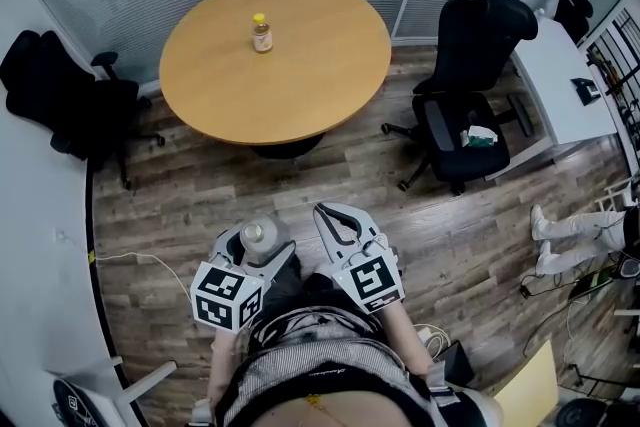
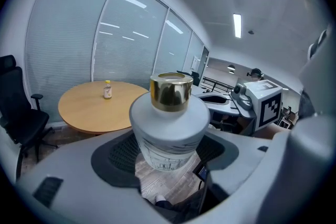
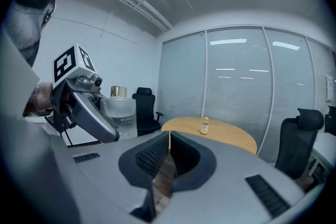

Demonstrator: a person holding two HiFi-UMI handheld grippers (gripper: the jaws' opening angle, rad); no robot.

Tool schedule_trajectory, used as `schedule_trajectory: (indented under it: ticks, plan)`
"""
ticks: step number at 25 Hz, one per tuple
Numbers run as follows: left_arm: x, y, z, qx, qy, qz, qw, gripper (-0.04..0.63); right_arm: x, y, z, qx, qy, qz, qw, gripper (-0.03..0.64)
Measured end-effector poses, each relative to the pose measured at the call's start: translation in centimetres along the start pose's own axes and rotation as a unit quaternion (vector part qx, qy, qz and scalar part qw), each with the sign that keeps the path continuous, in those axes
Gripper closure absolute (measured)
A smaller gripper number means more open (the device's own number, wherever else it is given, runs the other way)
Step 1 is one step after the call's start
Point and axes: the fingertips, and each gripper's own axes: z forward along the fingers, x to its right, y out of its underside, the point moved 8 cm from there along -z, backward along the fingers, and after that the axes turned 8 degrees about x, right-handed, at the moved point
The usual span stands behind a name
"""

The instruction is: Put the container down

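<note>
Left gripper [image 2: 168,162]: fingers [image 2: 118,157] clamp the frosted-glass, gold-capped container [image 2: 168,131] low on its body, upright in mid-air, well apart from the round wooden table [image 1: 275,60]. Probably heavy, slick, breakable. Right gripper [image 3: 168,157]: closed, empty.

grey left gripper [image 1: 257,239] and right gripper [image 1: 328,212] carry black-and-white marker cubes [image 1: 228,296].
</note>
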Motion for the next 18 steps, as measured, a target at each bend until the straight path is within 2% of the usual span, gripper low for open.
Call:
schedule_trajectory:
  ticks: [2,6,18]
  plan:
    - [-0.5,0.0,0.1,0.0,0.001,-0.002,1.0,0.256,0.0,0.1,0.4,-0.001,-0.001,-0.005,1.0,0.595]
    - [-1.8,-0.6,0.9,-0.001,0.01,0.0,0.9999,0.256,0.3,-0.3,1.7,0.003,0.013,0.019,1.0,0.595]
    - [-7.3,-3.9,3.5,-0.006,0.05,0.023,0.9985,0.256,2.3,-1.7,7.6,0.002,0.042,0.016,0.999,0.595]
